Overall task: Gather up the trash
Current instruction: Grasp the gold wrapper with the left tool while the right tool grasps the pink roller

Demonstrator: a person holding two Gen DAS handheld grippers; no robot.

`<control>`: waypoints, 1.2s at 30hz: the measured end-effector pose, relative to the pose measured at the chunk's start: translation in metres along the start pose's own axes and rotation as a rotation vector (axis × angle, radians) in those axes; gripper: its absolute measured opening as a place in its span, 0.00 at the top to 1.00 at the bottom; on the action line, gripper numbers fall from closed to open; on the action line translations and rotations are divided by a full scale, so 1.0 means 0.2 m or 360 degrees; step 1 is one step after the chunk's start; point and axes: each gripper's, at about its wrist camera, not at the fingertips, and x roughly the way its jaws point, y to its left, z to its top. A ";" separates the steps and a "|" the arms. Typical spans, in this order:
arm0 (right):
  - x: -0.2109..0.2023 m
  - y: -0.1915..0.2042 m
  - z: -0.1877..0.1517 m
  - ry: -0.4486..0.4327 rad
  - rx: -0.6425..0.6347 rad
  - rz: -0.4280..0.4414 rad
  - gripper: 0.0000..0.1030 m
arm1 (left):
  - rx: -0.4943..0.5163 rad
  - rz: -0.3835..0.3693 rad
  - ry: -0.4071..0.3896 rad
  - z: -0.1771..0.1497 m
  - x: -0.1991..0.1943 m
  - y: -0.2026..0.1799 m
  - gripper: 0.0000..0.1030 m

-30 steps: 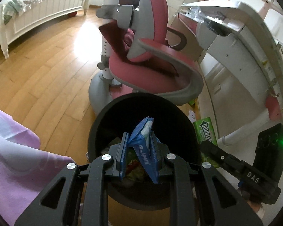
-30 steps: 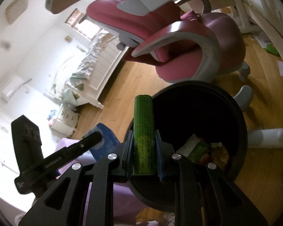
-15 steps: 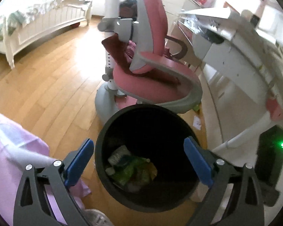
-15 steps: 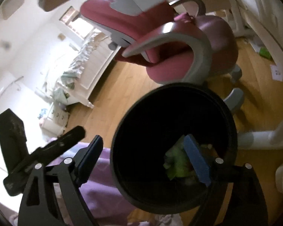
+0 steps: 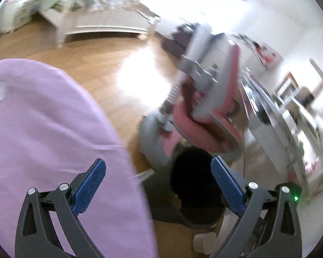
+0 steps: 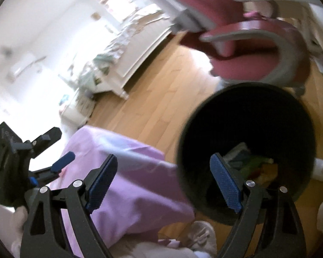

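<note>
While both views were blurred, these lines held:
Left hand-held gripper (image 5: 158, 188): black plastic arms with ribbed blue pads; jaws stood spread wide with nothing between them, having just been opening.
Right hand-held gripper (image 6: 163, 185): same build; jaws wide apart and empty, having just been opening.
Round black plastic bin (image 6: 245, 116): stood on the wooden plank floor (image 6: 152, 99), just in front of the right hand-held gripper.
Crumpled trash wrappers (image 6: 258, 167): green, red and yellow, lying at the bottom inside the bin.
Lilac cloth (image 5: 53, 129): soft, smooth fabric, beside the bin.
Pink padded chair with grey frame (image 5: 200, 116): behind the bin.
White desk (image 5: 275, 124): beside the chair.
White panelled bed (image 5: 105, 21): far across the floor.
</note>
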 end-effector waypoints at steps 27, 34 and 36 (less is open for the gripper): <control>1.05 1.92 -0.36 0.0526 -0.1281 0.0274 0.12 | 0.0006 0.0427 -0.0267 0.27 -0.71 1.28 0.06; 1.35 2.03 -0.45 0.0639 -0.1361 0.0166 0.32 | 0.0364 0.0545 -0.0209 0.28 -0.64 1.19 0.06; 1.32 1.98 -0.41 0.0634 -0.1285 0.0199 0.32 | 0.0506 0.0574 -0.0197 0.28 -0.61 1.16 0.06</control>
